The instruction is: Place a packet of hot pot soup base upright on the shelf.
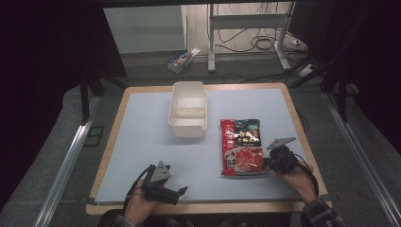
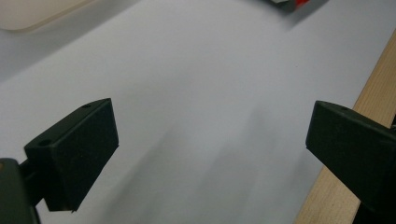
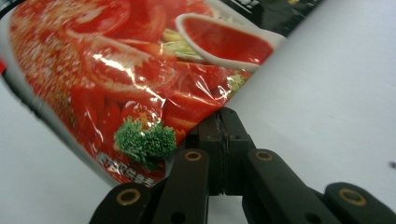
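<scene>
Red food pouch is pinched at its edge by the closed right gripper; left gripper gapes empty.

Right claw at red food packet, left claw apart, white container

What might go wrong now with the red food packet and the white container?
The right gripper is shut on only the edge of the red food packet; the glossy film may slip out or sag when lifted. The white container stands unheld, while the left gripper is open and apart, so the packet could push it.
</scene>
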The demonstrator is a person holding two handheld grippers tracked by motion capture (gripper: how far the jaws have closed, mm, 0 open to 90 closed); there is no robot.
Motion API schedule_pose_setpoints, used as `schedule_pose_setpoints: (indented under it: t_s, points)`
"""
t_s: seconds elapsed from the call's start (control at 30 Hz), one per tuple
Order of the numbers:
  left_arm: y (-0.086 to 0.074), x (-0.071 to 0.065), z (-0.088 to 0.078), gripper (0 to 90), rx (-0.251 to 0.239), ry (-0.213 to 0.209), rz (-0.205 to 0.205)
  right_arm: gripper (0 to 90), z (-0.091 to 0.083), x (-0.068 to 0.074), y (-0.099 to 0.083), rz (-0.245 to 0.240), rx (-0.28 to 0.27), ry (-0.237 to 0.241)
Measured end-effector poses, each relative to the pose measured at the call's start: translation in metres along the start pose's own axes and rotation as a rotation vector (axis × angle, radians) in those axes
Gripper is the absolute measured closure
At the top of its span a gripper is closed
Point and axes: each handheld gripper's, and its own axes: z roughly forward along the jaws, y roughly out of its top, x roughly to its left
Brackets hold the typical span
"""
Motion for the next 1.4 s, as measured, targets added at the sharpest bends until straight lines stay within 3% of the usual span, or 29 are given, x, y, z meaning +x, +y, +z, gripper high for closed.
schedule_pose_setpoints:
  t_s: [0.37,0.7,0.87,1.0,1.17,1.3,1.4]
  points:
    - [0.001,0.000,0.002,2.6,0.006,-0.002,-0.004,88.5,0.011,0.036,0.013,-0.083,-0.002,0.099]
    - [0.004,-0.001,0.006,3.3,0.021,-0.005,-0.002,88.5,0.032,0.066,0.037,-0.164,-0.027,0.148]
    - [0.004,-0.002,0.008,3.7,0.024,-0.010,-0.003,88.4,0.042,0.082,0.050,-0.218,-0.041,0.148]
    - [0.005,0.000,0.007,4.3,0.014,-0.009,-0.019,87.3,0.038,0.076,0.046,-0.201,-0.047,0.145]
    - [0.010,0.001,0.008,4.1,0.020,-0.016,-0.017,78.2,0.022,0.066,0.038,-0.179,-0.096,0.105]
    - [0.016,0.002,0.012,4.4,0.022,-0.044,-0.007,61.7,0.009,0.055,0.031,-0.165,-0.152,0.068]
    - [0.022,0.003,0.017,5.7,0.020,-0.062,-0.004,47.9,0.006,0.046,0.028,-0.144,-0.157,0.040]
